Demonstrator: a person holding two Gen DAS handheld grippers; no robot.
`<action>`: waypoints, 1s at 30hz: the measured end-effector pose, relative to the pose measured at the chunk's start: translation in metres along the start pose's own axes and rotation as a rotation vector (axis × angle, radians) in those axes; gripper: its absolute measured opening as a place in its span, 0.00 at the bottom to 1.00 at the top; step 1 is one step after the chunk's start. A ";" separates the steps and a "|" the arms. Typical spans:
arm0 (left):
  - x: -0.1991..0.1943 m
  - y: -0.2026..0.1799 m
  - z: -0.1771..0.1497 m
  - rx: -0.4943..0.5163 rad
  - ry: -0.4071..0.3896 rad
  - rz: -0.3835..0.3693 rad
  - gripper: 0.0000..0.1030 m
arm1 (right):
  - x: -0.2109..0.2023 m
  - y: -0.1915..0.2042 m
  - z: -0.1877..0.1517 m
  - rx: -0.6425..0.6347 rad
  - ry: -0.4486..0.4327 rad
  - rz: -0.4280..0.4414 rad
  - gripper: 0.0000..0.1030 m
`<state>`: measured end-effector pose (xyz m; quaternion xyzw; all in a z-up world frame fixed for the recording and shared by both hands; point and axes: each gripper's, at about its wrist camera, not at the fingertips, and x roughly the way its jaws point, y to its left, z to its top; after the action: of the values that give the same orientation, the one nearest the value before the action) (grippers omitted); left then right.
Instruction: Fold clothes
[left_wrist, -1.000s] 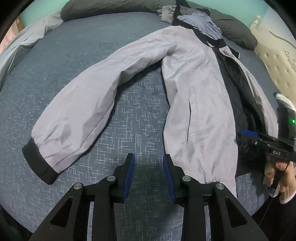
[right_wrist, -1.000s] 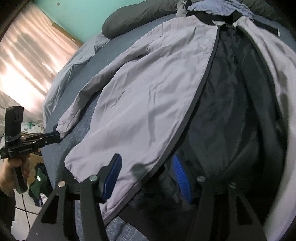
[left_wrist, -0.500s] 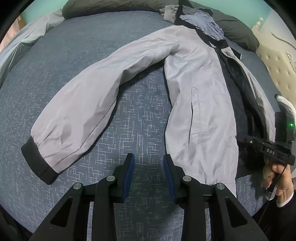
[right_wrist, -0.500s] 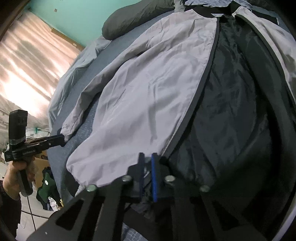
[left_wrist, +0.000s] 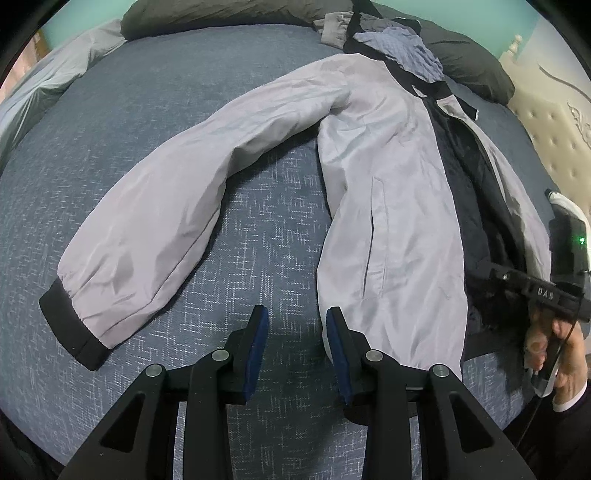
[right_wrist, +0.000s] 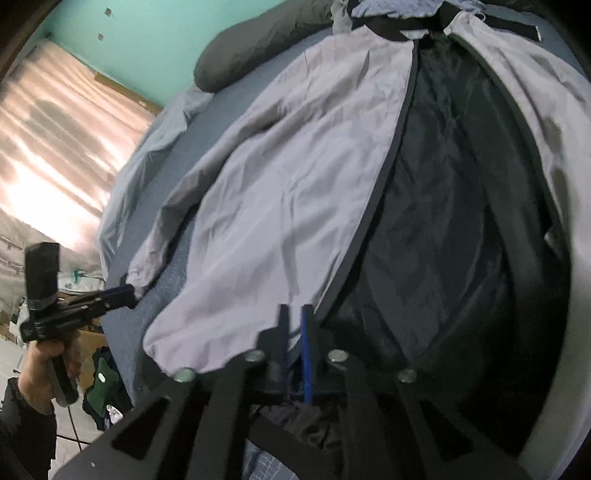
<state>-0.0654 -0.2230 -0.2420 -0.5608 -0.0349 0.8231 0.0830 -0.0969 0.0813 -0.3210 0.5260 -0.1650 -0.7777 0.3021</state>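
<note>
The setting is a home bedroom, identified by the bed (left_wrist: 155, 96) with blue patterned bedding beneath both grippers, dark pillows (left_wrist: 221, 13) ahead of them, a cream tufted headboard (left_wrist: 546, 125) beyond the right gripper, a teal wall (right_wrist: 155, 40) and a lit curtain (right_wrist: 48, 147) past the left gripper.

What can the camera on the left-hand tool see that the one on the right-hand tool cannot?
Only the left wrist view shows the whole outstretched sleeve with its black cuff and the cream tufted headboard. Only the right wrist view shows the glowing pinkish curtain and the wide spread of dark inner lining. Both show the light grey jacket lying open on the dark blue patterned bedspread, the dark grey pillow and the teal wall.
</note>
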 end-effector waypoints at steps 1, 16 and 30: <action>0.000 0.000 0.000 0.000 0.001 0.000 0.35 | 0.003 0.000 -0.001 0.002 0.009 -0.003 0.44; 0.009 0.008 -0.008 -0.028 0.018 -0.005 0.35 | 0.012 -0.003 -0.008 0.021 -0.037 0.050 0.06; 0.020 -0.015 -0.009 0.018 0.055 -0.048 0.44 | -0.046 -0.004 0.025 -0.005 -0.190 0.061 0.03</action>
<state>-0.0628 -0.2052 -0.2618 -0.5814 -0.0388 0.8054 0.1084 -0.1088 0.1127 -0.2800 0.4440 -0.2067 -0.8149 0.3099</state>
